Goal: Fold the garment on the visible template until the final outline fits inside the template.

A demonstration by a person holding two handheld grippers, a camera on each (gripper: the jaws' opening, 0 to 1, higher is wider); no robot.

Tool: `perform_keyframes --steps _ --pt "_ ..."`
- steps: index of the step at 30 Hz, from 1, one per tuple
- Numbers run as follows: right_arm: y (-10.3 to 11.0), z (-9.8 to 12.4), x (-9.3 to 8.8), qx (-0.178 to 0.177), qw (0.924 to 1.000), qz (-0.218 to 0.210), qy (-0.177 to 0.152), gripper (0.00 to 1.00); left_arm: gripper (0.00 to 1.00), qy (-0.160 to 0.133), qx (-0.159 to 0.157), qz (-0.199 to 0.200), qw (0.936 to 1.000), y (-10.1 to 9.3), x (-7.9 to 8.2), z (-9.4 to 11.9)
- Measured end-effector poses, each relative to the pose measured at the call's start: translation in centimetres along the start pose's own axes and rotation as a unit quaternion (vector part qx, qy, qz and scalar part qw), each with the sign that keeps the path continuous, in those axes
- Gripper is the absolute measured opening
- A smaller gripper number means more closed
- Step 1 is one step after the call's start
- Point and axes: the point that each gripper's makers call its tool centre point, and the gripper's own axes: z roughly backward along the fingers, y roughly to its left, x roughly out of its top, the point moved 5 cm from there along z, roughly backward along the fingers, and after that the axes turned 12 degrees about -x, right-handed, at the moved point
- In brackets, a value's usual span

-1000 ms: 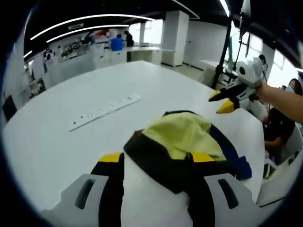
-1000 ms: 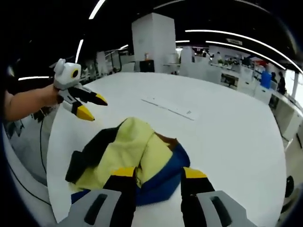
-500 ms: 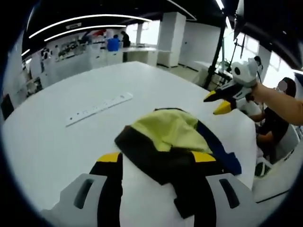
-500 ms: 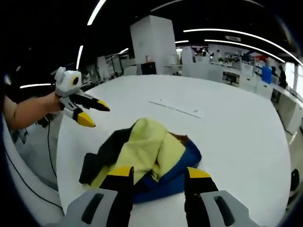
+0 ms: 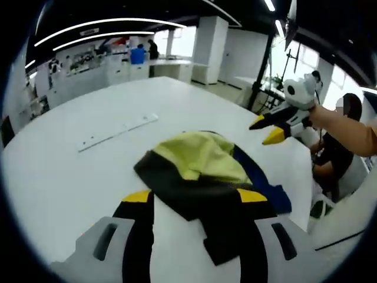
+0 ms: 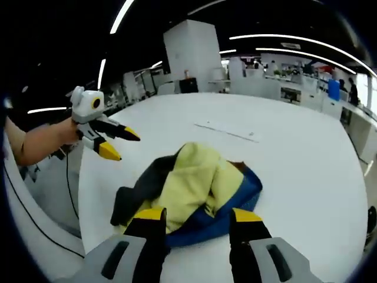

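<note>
- Garment (image 5: 203,171) is a crumpled heap of yellow, dark and blue fabric sitting on the white counter (image 5: 70,177), just ahead of both claws and nowhere near folded yet.
- Left claw (image 5: 194,197): jaws spread wide and holding nothing, with the dark edge of the fabric lying between the yellow tips. Can't tell whether the tips touch the cloth.
- Right claw (image 6: 193,215): same deal, jaws apart and empty, with the blue and yellow edge of the pile (image 6: 194,188) just in front of its tips.
- Each claw also pops up in the other's view, held up above the counter beside the heap, jaws parted: the right one (image 5: 268,128) and the left one (image 6: 115,141), each on a person's hand.
- Handling guess: soft, light, floppy cloth. It'll drape and bunch rather than hold a shape, so I'd pinch a free edge or corner, not the thick middle of the lump. The dark flap (image 5: 227,236) trailing toward the left claw looks like an easy starting point, and the blue hem (image 6: 235,203) on the right side.
- Needs spreading flat before any folding, I reckon.
- I can't make out a template outline under or around the heap.
- Further out: a long white strip (image 5: 115,132) lies on the counter, well apart from the garment.
</note>
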Motion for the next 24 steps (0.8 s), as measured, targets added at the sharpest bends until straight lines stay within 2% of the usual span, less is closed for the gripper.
perform_keyframes --steps 9,14,24 --pt "1.4 0.0 -2.1 0.010 0.9998 -0.005 0.016 0.38 0.45 0.009 -0.011 0.011 0.9998 -0.7 -2.2 -0.4" --pt "1.8 0.0 -3.3 0.013 0.9995 -0.008 0.029 0.37 0.44 0.025 -0.012 0.012 0.9995 -1.0 -3.6 -0.8" --pt "2.2 -0.3 -4.4 0.014 0.9990 -0.019 0.038 0.34 0.38 0.041 -0.018 0.016 0.9989 -1.5 -5.2 -1.5"
